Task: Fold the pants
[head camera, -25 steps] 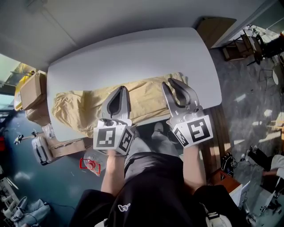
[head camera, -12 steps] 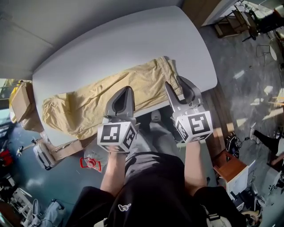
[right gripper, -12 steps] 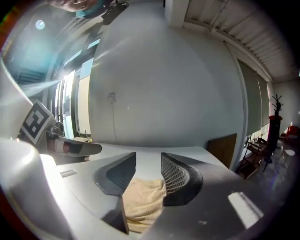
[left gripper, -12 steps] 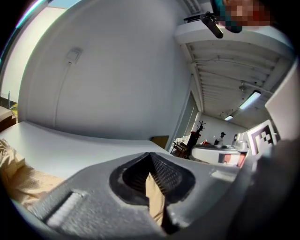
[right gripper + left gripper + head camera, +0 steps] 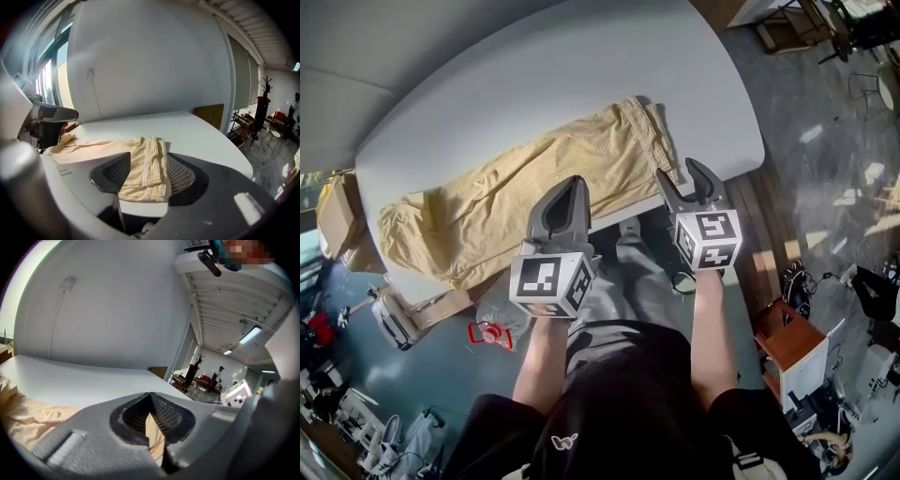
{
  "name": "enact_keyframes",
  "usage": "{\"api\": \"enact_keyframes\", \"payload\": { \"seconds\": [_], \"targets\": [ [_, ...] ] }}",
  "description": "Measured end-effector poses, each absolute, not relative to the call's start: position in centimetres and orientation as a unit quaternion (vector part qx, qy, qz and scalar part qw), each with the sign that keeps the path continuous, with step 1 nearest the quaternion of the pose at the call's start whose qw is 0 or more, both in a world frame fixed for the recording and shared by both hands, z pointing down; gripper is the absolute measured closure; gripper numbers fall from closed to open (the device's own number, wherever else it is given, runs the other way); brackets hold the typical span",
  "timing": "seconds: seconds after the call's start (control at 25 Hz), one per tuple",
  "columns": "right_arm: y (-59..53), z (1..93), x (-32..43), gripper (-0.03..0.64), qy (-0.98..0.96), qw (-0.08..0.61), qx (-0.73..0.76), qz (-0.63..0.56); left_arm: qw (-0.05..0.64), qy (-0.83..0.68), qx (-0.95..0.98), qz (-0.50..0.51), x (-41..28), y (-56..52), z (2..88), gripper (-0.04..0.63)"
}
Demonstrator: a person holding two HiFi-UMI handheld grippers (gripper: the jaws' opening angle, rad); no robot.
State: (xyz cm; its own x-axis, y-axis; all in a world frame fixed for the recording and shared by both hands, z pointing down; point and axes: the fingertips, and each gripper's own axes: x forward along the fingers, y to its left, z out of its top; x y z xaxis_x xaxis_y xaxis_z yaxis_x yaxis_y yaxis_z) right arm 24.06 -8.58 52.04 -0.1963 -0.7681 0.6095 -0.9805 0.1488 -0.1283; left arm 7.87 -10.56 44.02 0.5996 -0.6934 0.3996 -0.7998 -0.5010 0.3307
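The yellow pants (image 5: 525, 187) lie stretched along the near edge of the white table (image 5: 581, 56), with the waistband (image 5: 652, 131) at the right and the leg ends at the left. My left gripper (image 5: 577, 183) hovers over the pants' near edge, its jaw tips meeting, and the cloth (image 5: 28, 413) shows beyond the left gripper (image 5: 150, 397). My right gripper (image 5: 681, 172) is at the table's edge just short of the waistband. Its jaws have just been opening and now stand wide. In the right gripper view the waistband (image 5: 150, 164) lies ahead between the jaws of the right gripper (image 5: 147, 159), untouched.
Cardboard boxes (image 5: 333, 216) and a red item (image 5: 490, 333) sit on the floor at the left. A wooden cabinet (image 5: 787, 347) stands at the right. The person's legs (image 5: 619, 291) are against the table's near edge. The far half of the table is bare.
Both grippers have dropped and drawn back toward the table's near edge. The right jaws have spread from nearly together to wide apart. The pants lie still.
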Motion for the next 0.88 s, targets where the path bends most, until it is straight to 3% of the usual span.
{"api": "enact_keyframes", "payload": {
  "seconds": [0.48,0.88],
  "targets": [
    [-7.9,59.8,25.3,0.370,-0.701,0.248,0.584,0.325,0.288,-0.451,0.833,0.137,8.7,-9.4,49.1,0.592],
    [-7.9,60.6,24.6,0.421,-0.702,0.298,0.560,0.323,0.297,-0.455,0.828,0.139,9.0,-9.1,49.5,0.592]
  ]
}}
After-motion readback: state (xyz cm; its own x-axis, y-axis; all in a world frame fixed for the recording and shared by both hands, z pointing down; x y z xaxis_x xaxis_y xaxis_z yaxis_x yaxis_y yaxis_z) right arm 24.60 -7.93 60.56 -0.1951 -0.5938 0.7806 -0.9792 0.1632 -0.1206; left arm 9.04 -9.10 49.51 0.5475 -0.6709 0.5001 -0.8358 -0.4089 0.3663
